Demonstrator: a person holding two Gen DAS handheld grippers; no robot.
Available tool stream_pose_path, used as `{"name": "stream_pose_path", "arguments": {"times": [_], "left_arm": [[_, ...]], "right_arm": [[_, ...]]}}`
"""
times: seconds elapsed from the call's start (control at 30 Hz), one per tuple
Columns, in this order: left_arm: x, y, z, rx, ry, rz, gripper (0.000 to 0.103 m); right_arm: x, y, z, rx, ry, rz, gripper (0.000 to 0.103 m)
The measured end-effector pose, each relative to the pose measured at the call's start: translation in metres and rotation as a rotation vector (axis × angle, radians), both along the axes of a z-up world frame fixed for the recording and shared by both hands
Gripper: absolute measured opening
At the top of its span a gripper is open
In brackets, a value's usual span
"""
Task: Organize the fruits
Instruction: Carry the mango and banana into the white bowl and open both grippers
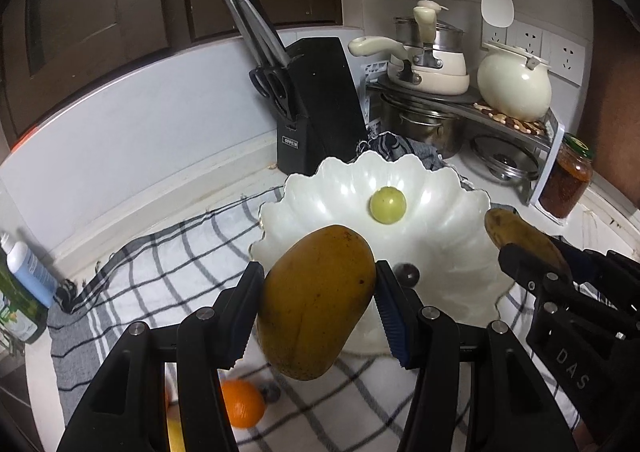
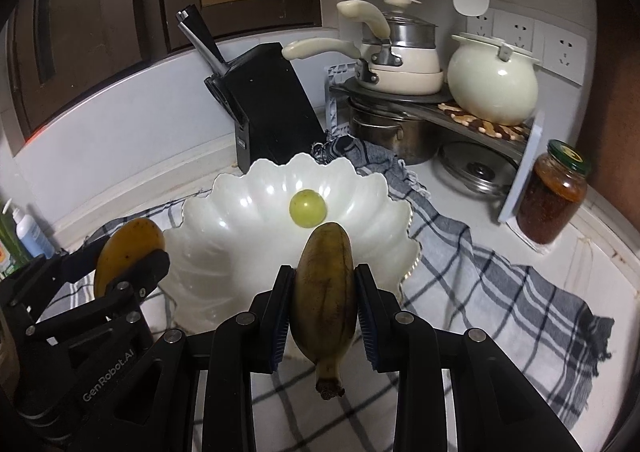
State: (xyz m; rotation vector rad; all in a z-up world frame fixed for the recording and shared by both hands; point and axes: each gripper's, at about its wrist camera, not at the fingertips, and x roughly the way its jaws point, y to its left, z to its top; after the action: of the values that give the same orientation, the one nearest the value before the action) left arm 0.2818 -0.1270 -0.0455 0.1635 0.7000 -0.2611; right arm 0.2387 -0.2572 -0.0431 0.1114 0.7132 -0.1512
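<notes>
My left gripper is shut on a yellow mango and holds it over the near rim of a white scalloped bowl. My right gripper is shut on a brown-spotted banana, its tip over the bowl's near edge. A green round fruit lies in the bowl; it also shows in the right wrist view. A dark small fruit sits in the bowl by my left finger. An orange lies on the checked cloth below my left gripper. The right gripper shows at the right of the left wrist view, the left gripper at the left of the right wrist view.
A black knife block stands behind the bowl. A rack with cream pots, a cream kettle and steel pots stands at the back right. A jar stands right of the rack. Bottles stand at the far left.
</notes>
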Motion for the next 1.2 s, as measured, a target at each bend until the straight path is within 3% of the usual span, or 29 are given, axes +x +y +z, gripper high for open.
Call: {"name": "stream_pose_path", "arguments": {"times": [0.4,0.73,0.8,0.9,1.07,1.2], "left_arm": [[0.044,-0.013,-0.034,-0.002,0.076,0.007,0.055],[0.049,-0.023,-0.056,0.014,0.130,-0.006,0.058],[0.047,-0.023,-0.053,0.034,0.110,0.007,0.072],[0.045,-0.019,-0.045,0.053,0.077,0.029,0.081],[0.036,-0.010,-0.034,0.071,0.042,0.071,0.098],[0.027,0.000,-0.023,0.072,0.025,0.102,0.103]], "right_arm": [[0.050,-0.011,-0.026,-0.018,0.064,0.050,0.032],[0.060,-0.023,-0.051,0.012,0.123,0.046,0.034],[0.057,-0.025,-0.048,0.005,0.114,0.029,0.056],[0.051,-0.030,-0.042,-0.029,0.082,-0.018,0.075],[0.042,-0.034,-0.031,-0.047,0.044,-0.068,0.089],[0.033,-0.028,-0.017,-0.062,0.023,-0.072,0.091]]}}
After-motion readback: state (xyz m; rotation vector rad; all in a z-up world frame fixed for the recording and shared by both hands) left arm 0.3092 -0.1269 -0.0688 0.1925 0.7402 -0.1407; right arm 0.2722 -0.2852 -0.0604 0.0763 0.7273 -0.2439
